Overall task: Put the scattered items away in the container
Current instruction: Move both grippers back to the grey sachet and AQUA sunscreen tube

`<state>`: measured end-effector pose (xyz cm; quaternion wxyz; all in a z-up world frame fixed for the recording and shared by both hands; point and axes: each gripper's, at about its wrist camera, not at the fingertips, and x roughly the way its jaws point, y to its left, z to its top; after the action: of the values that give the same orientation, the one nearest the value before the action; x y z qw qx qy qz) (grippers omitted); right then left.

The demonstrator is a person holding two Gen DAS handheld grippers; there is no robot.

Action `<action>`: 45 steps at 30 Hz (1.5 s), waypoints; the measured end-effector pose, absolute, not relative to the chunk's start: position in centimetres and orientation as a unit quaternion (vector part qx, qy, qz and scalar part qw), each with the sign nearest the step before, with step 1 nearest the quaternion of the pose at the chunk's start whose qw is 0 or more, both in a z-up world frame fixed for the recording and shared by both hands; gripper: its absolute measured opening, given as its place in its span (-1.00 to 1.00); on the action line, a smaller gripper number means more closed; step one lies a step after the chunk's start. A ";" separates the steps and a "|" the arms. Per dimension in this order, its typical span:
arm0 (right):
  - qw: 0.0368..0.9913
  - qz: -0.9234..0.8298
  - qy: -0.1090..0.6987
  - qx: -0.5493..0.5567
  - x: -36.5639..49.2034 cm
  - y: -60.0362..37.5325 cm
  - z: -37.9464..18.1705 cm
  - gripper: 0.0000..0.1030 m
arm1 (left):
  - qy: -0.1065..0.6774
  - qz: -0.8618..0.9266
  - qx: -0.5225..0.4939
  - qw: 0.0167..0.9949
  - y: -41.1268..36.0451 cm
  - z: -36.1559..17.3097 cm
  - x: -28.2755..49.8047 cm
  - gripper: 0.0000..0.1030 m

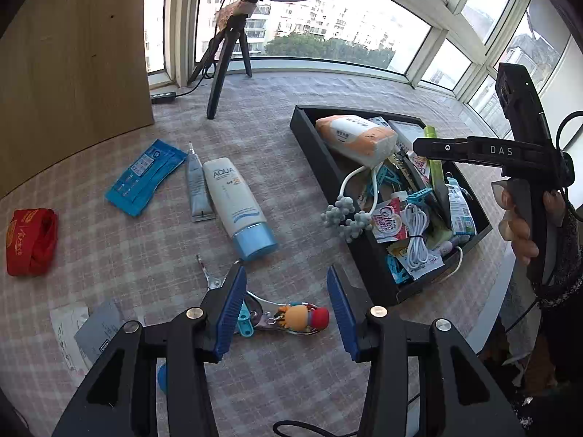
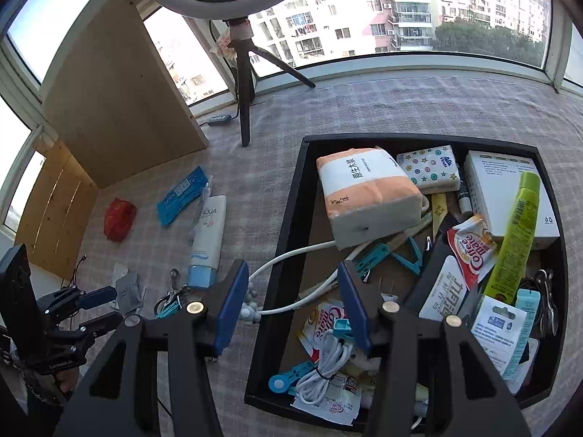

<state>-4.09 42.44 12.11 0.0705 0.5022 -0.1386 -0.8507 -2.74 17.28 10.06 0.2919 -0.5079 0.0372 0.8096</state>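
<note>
My left gripper (image 1: pixel 286 272) hangs open above the checked cloth, with a nail clipper and its cartoon charm (image 1: pixel 291 318) lying loose between the blue pads. Further out lie an AQUA sunscreen tube (image 1: pixel 237 204), a small grey tube (image 1: pixel 196 189), a blue packet (image 1: pixel 144 176) and a red pouch (image 1: pixel 31 242). My right gripper (image 2: pixel 291 267) is open over the left wall of the black tray (image 2: pixel 291 218). A white-handled massager with grey knobs (image 2: pixel 251 306) drapes over that wall between the fingers, untouched. The tray holds a tissue pack (image 2: pixel 368 196), sachets, clips and a white cable.
A ring light's tripod (image 1: pixel 222 65) stands at the back by the window. A wooden board (image 1: pixel 73 54) leans at the back left, with a power strip (image 1: pixel 164 96) beside it. Crumpled paper and a grey packet (image 1: pixel 91 331) lie near my left gripper.
</note>
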 end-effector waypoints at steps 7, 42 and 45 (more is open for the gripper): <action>0.133 -0.835 -0.060 0.530 -7.5 33.2 11.0 0.24 | -0.006 0.834 -0.527 0.164 5.4 8.7 -4.0 -0.16; 0.090 -0.761 0.010 0.643 -16.7 25.7 1.1 0.26 | 0.300 0.692 -0.581 0.306 7.5 -0.5 -9.0 0.37; 0.093 -0.759 0.026 0.644 -16.7 25.3 1.1 0.26 | 0.291 0.696 -0.581 0.307 7.4 -0.6 -8.9 0.32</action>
<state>-16.66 25.35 1.06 0.0933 0.6435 0.0260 -0.7593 -8.88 7.45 -0.58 0.3070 -0.5806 0.2906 0.6958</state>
